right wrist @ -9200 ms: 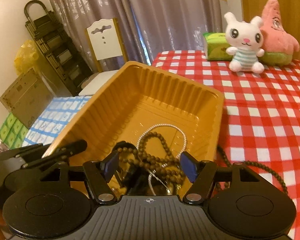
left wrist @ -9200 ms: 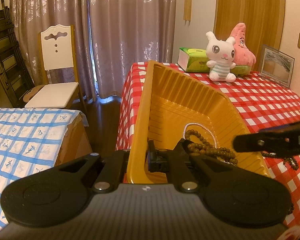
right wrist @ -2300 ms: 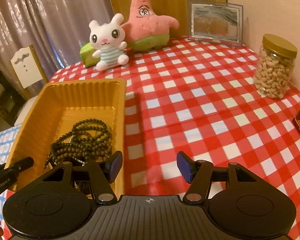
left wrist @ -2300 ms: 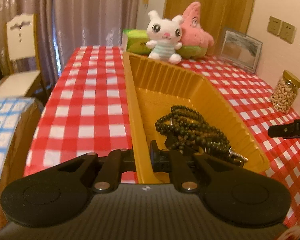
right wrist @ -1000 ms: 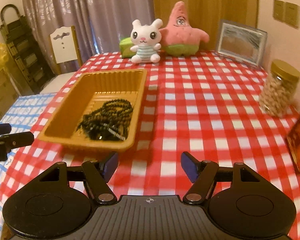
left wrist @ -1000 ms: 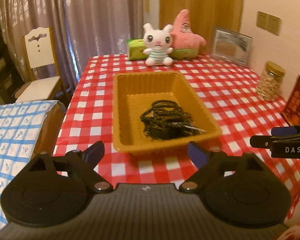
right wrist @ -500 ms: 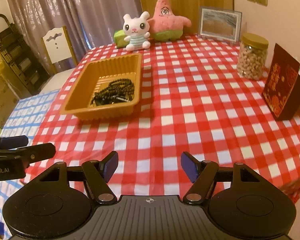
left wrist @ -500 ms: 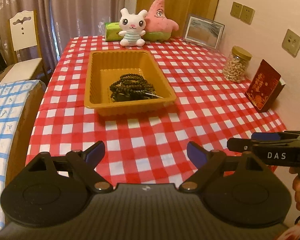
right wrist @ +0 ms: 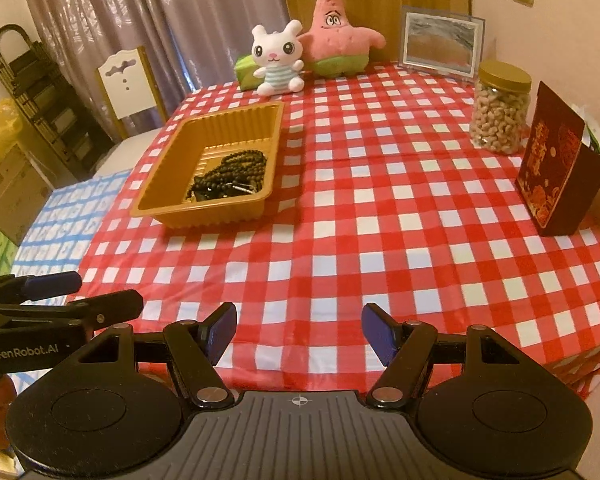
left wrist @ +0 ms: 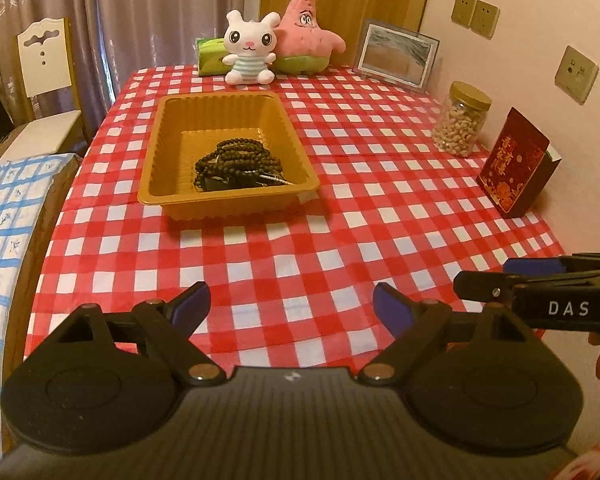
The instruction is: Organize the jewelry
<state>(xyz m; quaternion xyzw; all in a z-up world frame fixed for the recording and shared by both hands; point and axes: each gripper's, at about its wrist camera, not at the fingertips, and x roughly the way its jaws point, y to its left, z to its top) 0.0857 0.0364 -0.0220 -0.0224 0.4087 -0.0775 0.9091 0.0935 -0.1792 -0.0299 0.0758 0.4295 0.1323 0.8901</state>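
An orange plastic tray (left wrist: 156, 176) (right wrist: 164, 196) sits on the red checked tablecloth, left of the table's middle. A pile of dark bead strings (left wrist: 236, 162) (right wrist: 230, 176) lies in its near half. My left gripper (left wrist: 290, 306) is open and empty, held back above the table's near edge, far from the tray. My right gripper (right wrist: 298, 330) is open and empty too, beside it to the right. Each gripper shows side-on in the other's view, the right (left wrist: 508, 276) and the left (right wrist: 88, 300).
At the table's back stand a white bunny plush (left wrist: 250, 52), a pink starfish plush (left wrist: 306, 34), a green tissue pack (left wrist: 210, 56) and a picture frame (left wrist: 396, 56). A nut jar (left wrist: 462, 120) and a red box (left wrist: 514, 168) stand at the right. A chair (left wrist: 46, 92) and a blue checked surface (left wrist: 4, 216) lie left.
Both grippers have pulled further back and up from the tray. Earlier the left gripper was shut on the tray's rim; it has let go and opened.
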